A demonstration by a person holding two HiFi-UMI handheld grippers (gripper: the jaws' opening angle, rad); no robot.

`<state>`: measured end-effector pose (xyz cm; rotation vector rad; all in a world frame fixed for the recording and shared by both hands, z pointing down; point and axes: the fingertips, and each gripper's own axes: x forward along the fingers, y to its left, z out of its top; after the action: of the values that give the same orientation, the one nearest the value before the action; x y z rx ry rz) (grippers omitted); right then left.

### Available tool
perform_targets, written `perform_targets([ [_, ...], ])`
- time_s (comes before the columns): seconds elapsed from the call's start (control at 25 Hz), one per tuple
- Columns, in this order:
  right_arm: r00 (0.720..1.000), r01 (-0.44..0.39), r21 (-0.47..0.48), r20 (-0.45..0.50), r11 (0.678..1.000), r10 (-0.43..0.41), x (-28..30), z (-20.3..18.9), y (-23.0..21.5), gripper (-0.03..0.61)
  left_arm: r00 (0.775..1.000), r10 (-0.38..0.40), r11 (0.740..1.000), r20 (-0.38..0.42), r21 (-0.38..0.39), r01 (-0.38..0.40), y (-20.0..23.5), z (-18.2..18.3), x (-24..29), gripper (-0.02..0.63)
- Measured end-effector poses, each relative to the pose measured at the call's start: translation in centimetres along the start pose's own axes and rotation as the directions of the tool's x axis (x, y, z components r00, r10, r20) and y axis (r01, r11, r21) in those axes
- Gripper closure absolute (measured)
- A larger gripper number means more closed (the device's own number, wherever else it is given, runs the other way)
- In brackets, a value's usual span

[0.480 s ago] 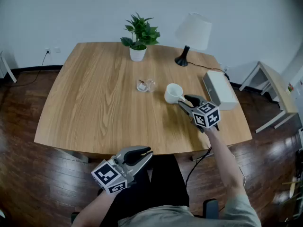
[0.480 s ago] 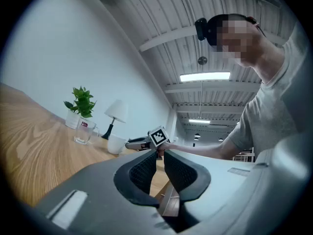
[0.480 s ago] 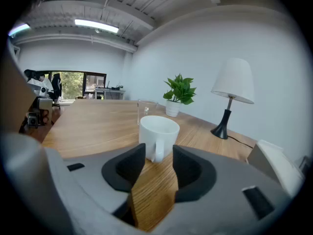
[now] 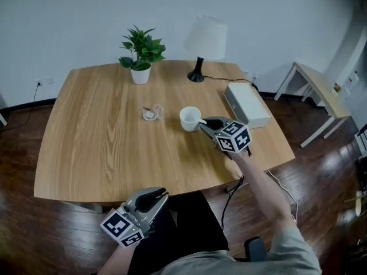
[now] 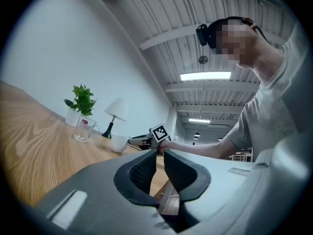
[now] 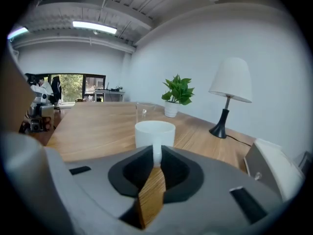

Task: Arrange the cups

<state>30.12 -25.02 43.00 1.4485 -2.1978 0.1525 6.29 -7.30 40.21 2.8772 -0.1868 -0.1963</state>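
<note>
White cup (image 4: 190, 118) is standing upright on the tabletop (image 4: 97, 130), just right of the glass cup (image 4: 152, 113), the two apart, not touching.

Key relation: the white cup's handle (image 6: 157, 153) is pointing away from the glass cup, straight back along the right gripper (image 4: 203, 123). Its jaws are pinching that handle, with the cup body just ahead of them. Any slide toward or past the glass cup is likely running along that line.

Left gripper (image 4: 156, 195) is hanging off the near tabletop edge, well apart from the glass cup. Its jaws are pressed together with nothing between them. The right hand is plainly the nearer one.

Against the earlier frame: everything is sitting further left in the head view, which looks like the head turning. The gap from glass cup to white cup is looking about the same, and the pinch on the handle is holding.
</note>
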Motion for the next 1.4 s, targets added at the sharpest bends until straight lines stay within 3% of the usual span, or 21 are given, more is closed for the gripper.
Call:
perform_targets([
  [0.12,0.998,0.027,0.082,0.061,0.996,-0.033,-2.4,0.8,-3.1,0.515,1.000,0.001,1.000,0.000,-0.003,-0.001,-0.1,0.0,0.2,0.572],
  [0.24,0.978,0.151,0.176,0.113,0.973,-0.173,-6.6,1.7,-10.5,0.515,1.000,-0.003,1.000,0.002,-0.006,0.003,-0.2,0.2,0.4,0.572],
  [0.32,0.945,0.270,0.235,0.123,0.934,-0.304,-9.8,1.8,-16.5,0.515,1.000,-0.004,1.000,0.005,-0.011,0.004,-0.2,0.2,0.4,0.572],
  [0.44,0.876,0.437,0.306,0.069,0.846,-0.477,-13.7,0.0,-24.9,0.515,1.000,-0.004,1.000,0.009,-0.018,0.004,0.0,0.3,0.3,0.572],
  [0.56,0.830,0.528,0.350,-0.018,0.774,-0.558,-15.1,-3.3,-29.8,0.515,1.000,-0.003,1.000,0.004,-0.026,0.003,0.1,0.1,0.2,0.572],
  [0.64,0.818,0.550,0.360,-0.051,0.754,-0.572,-15.1,-4.9,-31.1,0.515,1.000,-0.003,1.000,0.003,-0.028,0.003,0.1,0.0,0.2,0.572],
  [0.8,0.814,0.558,0.352,-0.056,0.752,-0.578,-14.9,-5.0,-32.3,0.515,1.000,-0.004,0.999,0.008,-0.033,0.005,0.2,0.0,0.3,0.572],
  [1.04,0.841,0.536,0.336,-0.136,0.774,-0.524,-13.3,-5.8,-32.4,0.515,1.000,-0.007,0.999,0.014,-0.044,0.008,0.1,0.3,0.3,0.572],
  [1.12,0.835,0.550,0.312,-0.192,0.775,-0.515,-13.1,-6.3,-32.4,0.512,1.000,-0.009,0.999,0.019,-0.044,0.010,0.0,0.4,0.3,0.572],
  [1.28,0.789,0.599,0.203,-0.313,0.774,-0.528,-13.5,-7.3,-32.1,0.491,1.000,-0.005,0.999,0.030,-0.043,0.006,-0.1,0.7,0.4,0.572],
  [1.4,0.805,0.586,0.260,-0.292,0.767,-0.516,-14.7,-7.3,-31.0,0.408,1.000,-0.010,0.999,0.030,-0.039,0.011,-0.1,0.9,0.6,0.572],
])
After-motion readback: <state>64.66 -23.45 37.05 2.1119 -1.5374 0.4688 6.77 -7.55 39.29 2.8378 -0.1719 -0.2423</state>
